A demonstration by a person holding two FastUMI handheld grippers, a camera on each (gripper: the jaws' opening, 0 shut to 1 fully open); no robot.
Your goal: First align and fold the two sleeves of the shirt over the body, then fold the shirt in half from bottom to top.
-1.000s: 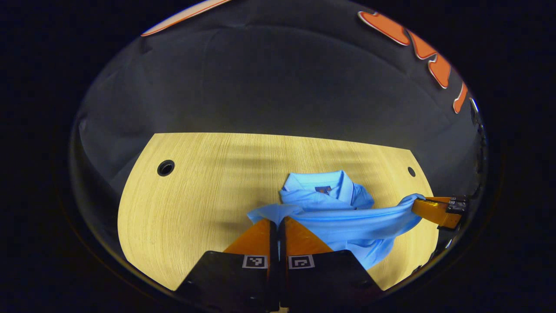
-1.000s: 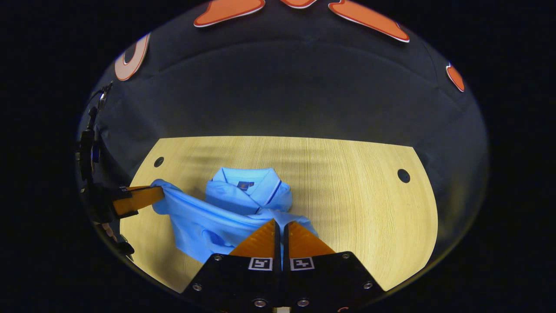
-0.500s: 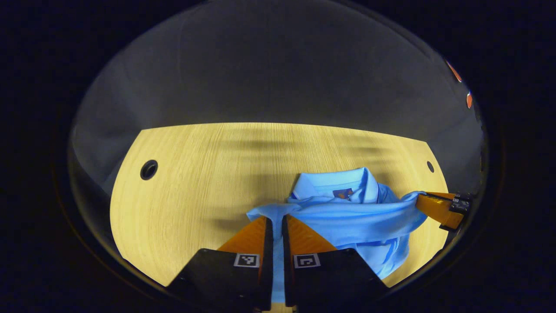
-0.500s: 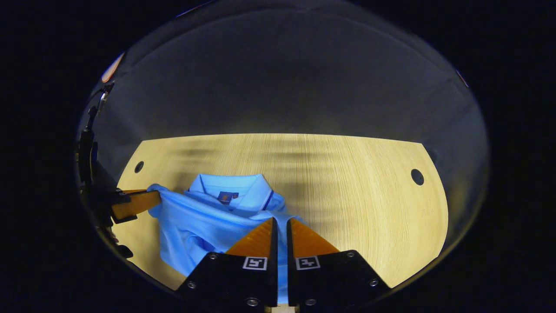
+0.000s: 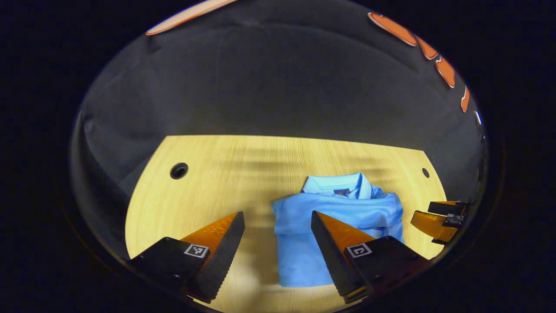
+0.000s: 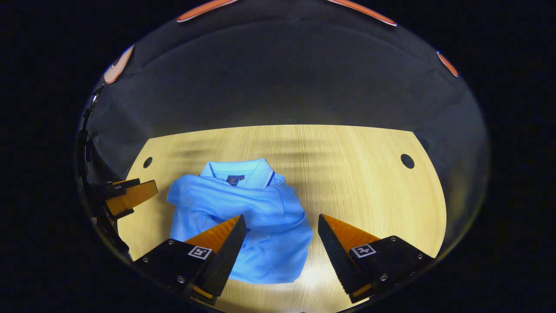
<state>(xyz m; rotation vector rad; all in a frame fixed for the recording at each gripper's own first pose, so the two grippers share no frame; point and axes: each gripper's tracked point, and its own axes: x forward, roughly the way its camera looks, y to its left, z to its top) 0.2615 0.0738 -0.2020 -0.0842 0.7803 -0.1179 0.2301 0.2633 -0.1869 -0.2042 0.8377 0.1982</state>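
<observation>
A light blue polo shirt [image 5: 334, 217] lies folded on the wooden table [image 5: 226, 182], its bottom half laid up over the body and its collar [image 5: 336, 187] showing at the far edge. My left gripper [image 5: 278, 219] hovers open over the shirt's left edge, holding nothing. In the right gripper view the same shirt [image 6: 243, 213] lies rumpled, with its collar [image 6: 236, 169] towards the wall. My right gripper [image 6: 282, 221] stands open above the shirt's right side, its fingers free of the cloth. Each gripper also appears at the other view's edge, the right gripper [image 5: 438, 215] and the left gripper [image 6: 126, 195].
The round-cornered tabletop has a cable hole [image 5: 178, 170] at the far left and another cable hole [image 6: 407, 161] at the far right. The booth's dark cloth wall [image 5: 278, 87] rises just behind the table's far edge. Bare wood [image 6: 369, 187] lies right of the shirt.
Both grippers were shut on the shirt's hem and carried it up over the body. They have now opened and let go, and the shirt rests folded on the table.
</observation>
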